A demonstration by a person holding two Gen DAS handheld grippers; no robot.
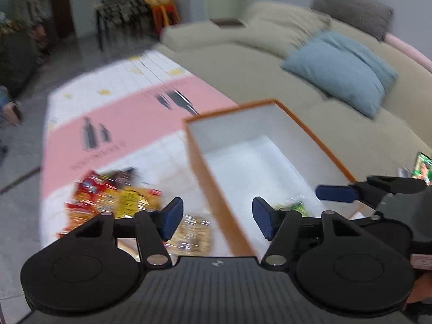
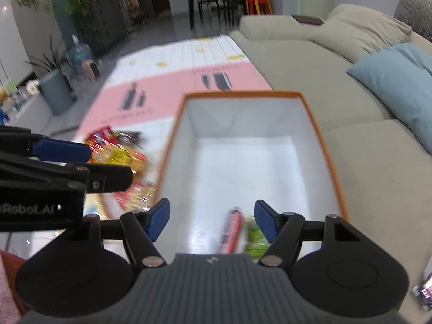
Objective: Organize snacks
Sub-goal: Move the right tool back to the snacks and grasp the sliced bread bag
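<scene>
Both my hand-held grippers, left (image 1: 217,217) and right (image 2: 212,222), are released and empty. Two snacks lie at the box's (image 2: 328,145) near end; next I reach left for the pile (image 2: 121,159).

One box (image 2: 321,145) on the mat (image 2: 172,86), orange outside, white inside. In it, two snacks: one red packet (image 2: 231,229), one green packet (image 2: 255,239). Beside the box, one heap of snack packets (image 1: 113,202); blur hides the exact number, though one round pack of biscuits (image 1: 193,236) shows apart. On the sofa (image 2: 297,62), one blue cushion (image 2: 394,81), one grey cushion (image 1: 351,9).
</scene>
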